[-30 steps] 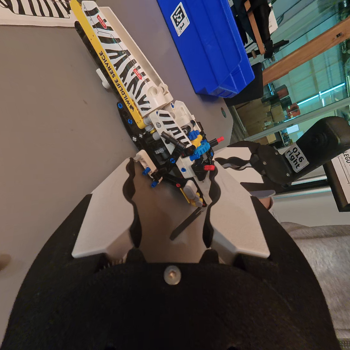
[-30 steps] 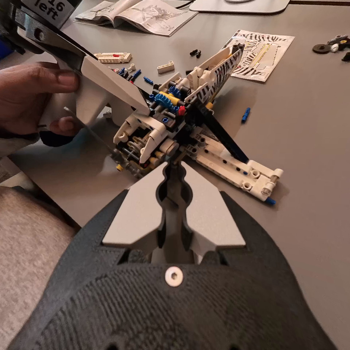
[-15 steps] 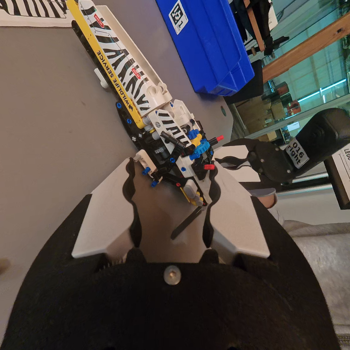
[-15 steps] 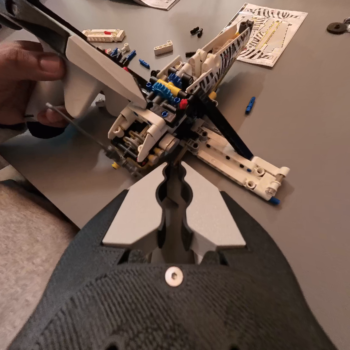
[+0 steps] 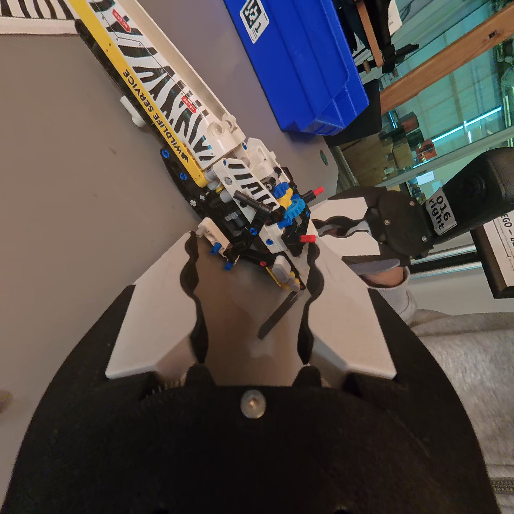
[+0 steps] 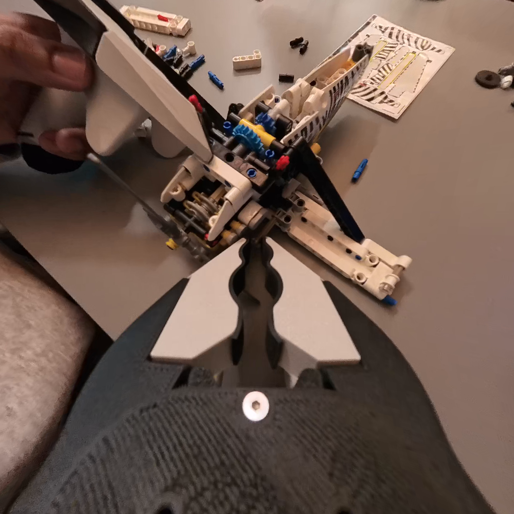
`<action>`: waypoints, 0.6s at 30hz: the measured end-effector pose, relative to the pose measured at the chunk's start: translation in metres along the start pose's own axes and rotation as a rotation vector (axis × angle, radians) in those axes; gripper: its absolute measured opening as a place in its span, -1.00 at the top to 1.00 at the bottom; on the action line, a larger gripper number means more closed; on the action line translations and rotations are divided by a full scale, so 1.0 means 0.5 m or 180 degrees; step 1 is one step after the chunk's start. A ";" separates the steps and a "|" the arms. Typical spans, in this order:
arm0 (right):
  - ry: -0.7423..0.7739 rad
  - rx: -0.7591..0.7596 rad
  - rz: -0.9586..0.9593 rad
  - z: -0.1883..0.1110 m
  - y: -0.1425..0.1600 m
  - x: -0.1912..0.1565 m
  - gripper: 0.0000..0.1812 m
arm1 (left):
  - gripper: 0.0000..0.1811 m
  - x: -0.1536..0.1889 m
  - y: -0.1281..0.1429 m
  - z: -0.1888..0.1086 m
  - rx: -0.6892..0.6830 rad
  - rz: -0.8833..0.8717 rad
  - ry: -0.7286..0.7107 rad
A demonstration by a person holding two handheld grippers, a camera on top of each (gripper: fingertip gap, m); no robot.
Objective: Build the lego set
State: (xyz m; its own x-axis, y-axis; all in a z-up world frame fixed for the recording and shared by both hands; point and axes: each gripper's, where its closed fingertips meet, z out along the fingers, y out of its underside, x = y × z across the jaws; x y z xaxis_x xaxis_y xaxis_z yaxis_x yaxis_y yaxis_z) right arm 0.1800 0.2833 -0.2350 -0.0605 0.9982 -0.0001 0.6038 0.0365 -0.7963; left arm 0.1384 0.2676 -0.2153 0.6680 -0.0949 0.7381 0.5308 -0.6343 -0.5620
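Observation:
The lego model (image 5: 236,211), a white, black and yellow body with zebra-striped panels and blue gears, lies on the grey table (image 5: 69,194). My left gripper (image 5: 251,240) holds its near end between widely spread fingers. In the right wrist view the model (image 6: 242,172) is tilted, with one left finger (image 6: 155,91) pressed on its top. My right gripper (image 6: 257,242) is nearly closed on a thin dark axle at the model's underside. It also shows in the left wrist view (image 5: 319,228), at the model's right side next to a red pin (image 5: 307,238).
A blue bin (image 5: 300,69) stands beyond the model. A sticker sheet (image 6: 395,69), a white beam (image 6: 155,23), small loose pins (image 6: 180,58) and a blue pin (image 6: 360,169) lie on the table. A person's hand (image 6: 41,69) holds the left gripper. The table edge runs close by (image 6: 83,292). About 6 centimeters separates my left fingertips from my right. My left gripper's tips are some 10 centimeters from the blue pin (image 6: 360,169).
The right wrist view has closed in on the model and tipped down a little. The right gripper stays at the model's end. The left gripper's hold is unchanged.

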 end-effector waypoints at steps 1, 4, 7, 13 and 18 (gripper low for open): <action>-0.0001 -0.0013 -0.0050 0.001 0.000 0.001 0.94 | 0.14 0.000 -0.001 -0.001 0.0009 -0.0004 0.0005; -0.0041 -0.0025 -0.0181 0.001 0.000 0.002 0.94 | 0.15 0.000 -0.001 -0.001 0.0007 -0.0019 0.0034; -0.0086 -0.0030 -0.0224 0.000 0.000 0.005 0.94 | 0.15 0.001 0.000 -0.001 -0.0016 -0.0009 0.0055; -0.0117 -0.0023 -0.0244 -0.003 0.001 0.008 0.93 | 0.16 0.002 0.000 -0.002 -0.0034 -0.0032 0.0108; -0.0042 -0.0058 -0.0398 -0.006 0.008 0.017 0.87 | 0.16 0.003 -0.001 -0.003 -0.0044 -0.0043 0.0147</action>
State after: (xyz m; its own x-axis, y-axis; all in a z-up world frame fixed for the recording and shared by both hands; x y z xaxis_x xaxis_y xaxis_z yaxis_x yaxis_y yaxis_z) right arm 0.1845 0.2920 -0.2365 -0.1468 0.9850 0.0904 0.6053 0.1617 -0.7794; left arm 0.1383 0.2668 -0.2135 0.6358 -0.1213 0.7622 0.5323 -0.6463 -0.5468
